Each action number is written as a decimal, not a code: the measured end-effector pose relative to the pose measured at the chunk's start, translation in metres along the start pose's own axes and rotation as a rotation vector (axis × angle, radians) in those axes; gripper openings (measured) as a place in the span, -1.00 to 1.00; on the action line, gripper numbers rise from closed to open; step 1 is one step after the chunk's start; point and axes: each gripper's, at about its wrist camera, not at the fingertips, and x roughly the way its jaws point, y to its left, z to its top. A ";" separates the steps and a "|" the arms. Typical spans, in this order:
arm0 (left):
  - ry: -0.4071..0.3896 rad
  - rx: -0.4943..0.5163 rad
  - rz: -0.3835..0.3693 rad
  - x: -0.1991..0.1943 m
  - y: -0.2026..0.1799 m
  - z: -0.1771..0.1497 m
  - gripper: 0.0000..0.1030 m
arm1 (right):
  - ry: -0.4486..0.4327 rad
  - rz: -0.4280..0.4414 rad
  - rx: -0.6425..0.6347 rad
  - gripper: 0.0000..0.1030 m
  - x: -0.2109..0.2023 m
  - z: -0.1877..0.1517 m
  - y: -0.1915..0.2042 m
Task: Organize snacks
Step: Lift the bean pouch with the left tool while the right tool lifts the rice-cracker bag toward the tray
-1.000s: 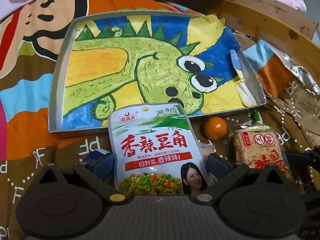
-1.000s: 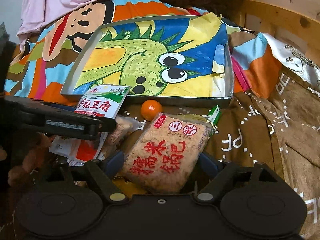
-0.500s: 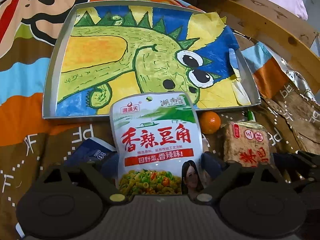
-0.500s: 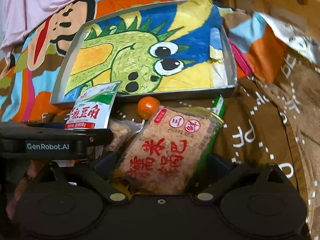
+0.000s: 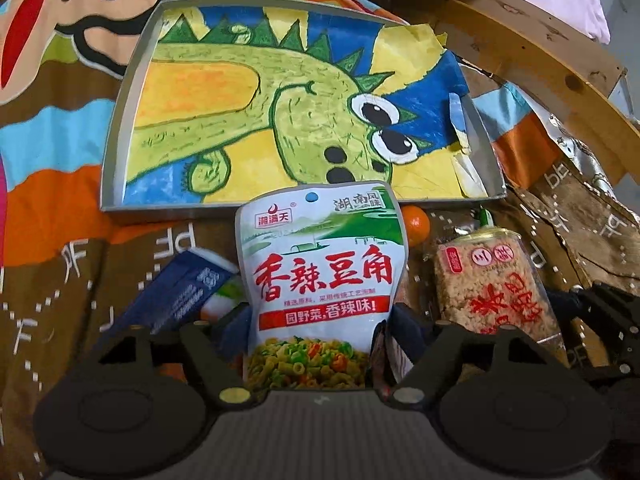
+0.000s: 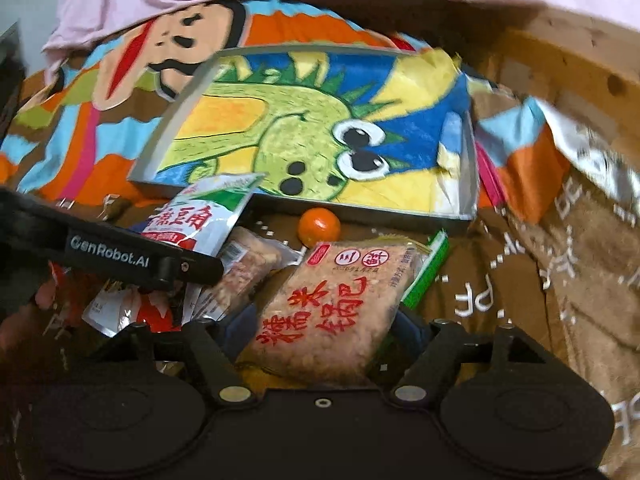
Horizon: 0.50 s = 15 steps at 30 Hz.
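Note:
A white-and-green bean snack pouch with red lettering stands between the fingers of my left gripper. Its jaws are closing and the pads press on both sides of the pouch. In the right wrist view the pouch tilts up over the pile. A clear pack of rice crackers lies between the fingers of my right gripper, whose jaws are closing with the pads against its sides. Behind both lies a shallow grey tray lined with a dinosaur drawing, with nothing in it.
A small orange sits just before the tray's near rim. A dark blue packet and several more snack packs lie on the cartoon blanket at the left. A wooden frame curves along the right.
Both grippers' jaws have narrowed onto their packs. The bean pouch stands higher, its top now reaching the tray's near rim. The rice cracker pack sits tighter between the right fingers.

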 end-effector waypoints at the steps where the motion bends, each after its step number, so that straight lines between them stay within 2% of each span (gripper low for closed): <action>1: 0.002 -0.002 -0.002 -0.001 0.001 -0.001 0.47 | -0.006 0.002 -0.023 0.44 -0.002 -0.001 0.002; 11: 0.041 0.006 -0.010 -0.020 0.005 -0.013 0.36 | -0.010 0.040 -0.123 0.43 -0.015 -0.012 0.011; 15: 0.053 0.003 -0.005 -0.025 0.005 -0.016 0.30 | 0.029 0.100 -0.069 0.52 -0.003 -0.008 0.003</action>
